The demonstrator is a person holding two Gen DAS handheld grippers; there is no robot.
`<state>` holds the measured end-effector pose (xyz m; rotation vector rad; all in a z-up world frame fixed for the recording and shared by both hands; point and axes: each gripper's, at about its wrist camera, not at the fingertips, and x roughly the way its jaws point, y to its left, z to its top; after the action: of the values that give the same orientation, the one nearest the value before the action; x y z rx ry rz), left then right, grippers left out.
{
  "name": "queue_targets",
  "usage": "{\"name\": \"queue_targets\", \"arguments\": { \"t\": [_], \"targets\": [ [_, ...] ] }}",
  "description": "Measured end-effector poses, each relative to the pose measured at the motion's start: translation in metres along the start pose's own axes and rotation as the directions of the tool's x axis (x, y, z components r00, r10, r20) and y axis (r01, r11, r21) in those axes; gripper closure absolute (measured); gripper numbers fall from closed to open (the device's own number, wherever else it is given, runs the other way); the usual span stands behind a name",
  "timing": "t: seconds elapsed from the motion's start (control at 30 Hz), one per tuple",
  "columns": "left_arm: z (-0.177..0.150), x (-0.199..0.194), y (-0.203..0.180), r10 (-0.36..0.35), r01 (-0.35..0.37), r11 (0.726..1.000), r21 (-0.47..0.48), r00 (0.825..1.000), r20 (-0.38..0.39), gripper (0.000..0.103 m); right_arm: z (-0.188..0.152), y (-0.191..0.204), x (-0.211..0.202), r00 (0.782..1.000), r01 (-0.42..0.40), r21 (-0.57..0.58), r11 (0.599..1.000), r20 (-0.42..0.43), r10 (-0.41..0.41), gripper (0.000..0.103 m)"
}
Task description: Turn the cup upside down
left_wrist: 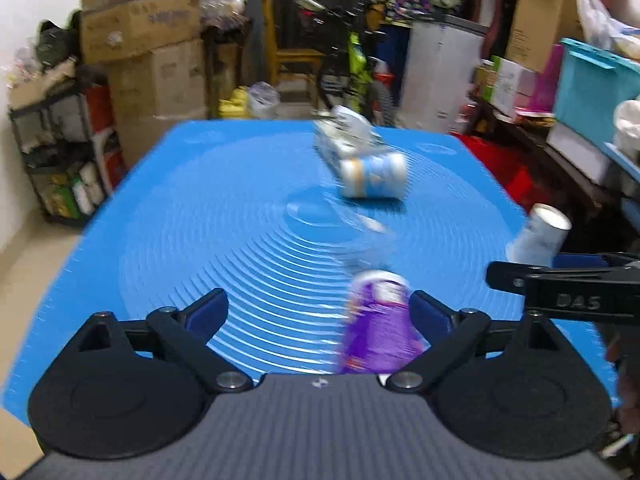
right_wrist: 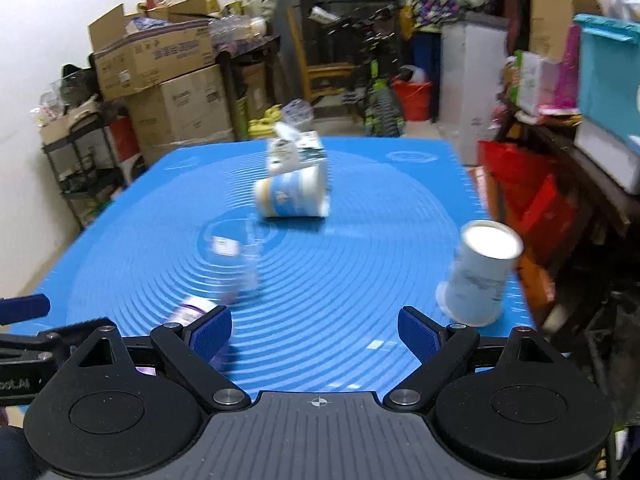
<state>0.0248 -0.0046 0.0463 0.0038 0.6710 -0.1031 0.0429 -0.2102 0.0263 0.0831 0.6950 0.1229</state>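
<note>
A blue mat (left_wrist: 200,220) (right_wrist: 360,280) covers the table. A purple cup (left_wrist: 380,320) sits between my left gripper's fingers, against the right pad; the left gripper (left_wrist: 320,312) is open. A white paper cup (left_wrist: 538,236) (right_wrist: 480,276) stands upside down and tilted at the mat's right edge. My right gripper (right_wrist: 316,332) is open and empty, the white cup just beyond its right finger. A blue-and-white cup (left_wrist: 372,176) (right_wrist: 292,198) lies on its side mid-mat. A clear plastic cup (right_wrist: 236,256) lies blurred near it. The purple cup (right_wrist: 192,308) shows by the right gripper's left finger.
A small white carton (left_wrist: 344,132) (right_wrist: 296,152) lies behind the blue-and-white cup. Cardboard boxes (left_wrist: 148,60), a shelf (left_wrist: 60,152), a chair and a cluttered side table (right_wrist: 560,160) surround the table. The right gripper's body (left_wrist: 568,288) shows at the right.
</note>
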Motion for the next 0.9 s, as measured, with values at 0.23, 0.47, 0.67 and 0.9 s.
{"name": "queue_targets", "arguments": {
  "t": [0.23, 0.47, 0.67, 0.9],
  "targets": [
    [0.002, 0.028, 0.039, 0.122, -0.122, 0.993, 0.000, 0.991, -0.051, 0.004, 0.019, 0.037, 0.049, 0.976, -0.113, 0.020, 0.993, -0.183, 0.115, 0.012],
    [-0.011, 0.040, 0.057, 0.137, -0.139, 0.990, -0.012, 0.988, -0.076, 0.004, 0.023, 0.049, 0.102, 0.919, -0.148, 0.132, 0.980, -0.348, 0.185, 0.012],
    [-0.016, 0.038, 0.059, 0.125, -0.127, 0.992, -0.016, 0.989, -0.078, 0.004, 0.012, 0.048, 0.123, 0.876, -0.173, 0.209, 0.963, -0.413, 0.247, 0.024],
    [-0.019, 0.039, 0.056, 0.112, -0.114, 0.993, -0.015, 0.990, -0.081, 0.004, 0.012, 0.045, 0.107, 0.884, -0.233, 0.223, 0.946, -0.357, 0.302, 0.033]
  ]
}}
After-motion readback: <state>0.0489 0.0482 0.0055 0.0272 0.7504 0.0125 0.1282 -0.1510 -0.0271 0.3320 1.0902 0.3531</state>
